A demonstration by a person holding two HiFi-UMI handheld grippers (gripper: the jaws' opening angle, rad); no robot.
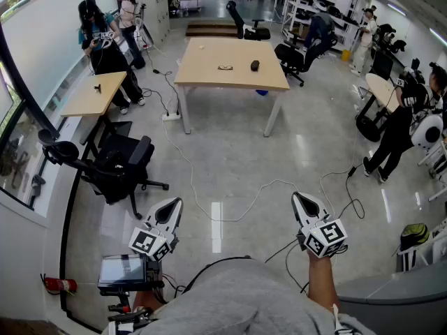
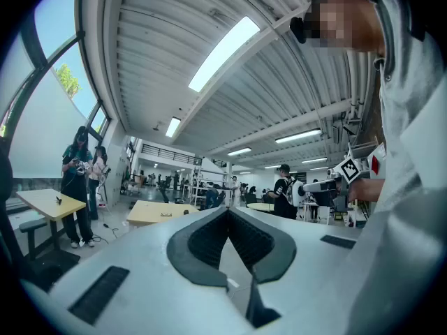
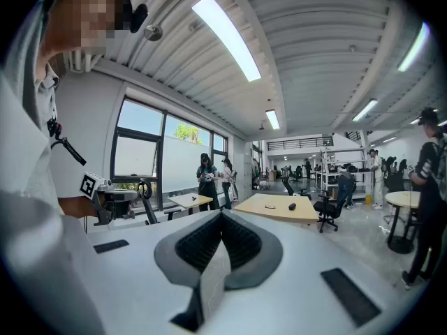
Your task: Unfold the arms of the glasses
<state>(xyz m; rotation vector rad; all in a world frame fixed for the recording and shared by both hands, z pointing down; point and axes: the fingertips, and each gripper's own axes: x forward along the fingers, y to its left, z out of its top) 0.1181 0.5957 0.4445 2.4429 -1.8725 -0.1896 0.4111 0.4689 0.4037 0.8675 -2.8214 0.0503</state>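
Glasses (image 1: 225, 67), small, dark, on far table (image 1: 202, 74)

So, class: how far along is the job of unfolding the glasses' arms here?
Nothing looks done: the glasses lie on the far table, untouched. In hand: nothing; the left tool and right tool are shut and empty. Left: approach, grip, unfold both arms.

On my feed, the white plastic, wedge-shaped left gripper (image 1: 174, 203) and its twin, the right gripper (image 1: 299, 198), each have black ribbed rubber pads (image 2: 209, 239) lining the jaws and dark rectangular insets on the shell. Each gripper carries a white cube with black square markers (image 1: 325, 238) at its rear. The person wears a light grey fabric shirt (image 1: 244, 302) that leaves the right forearm bare.
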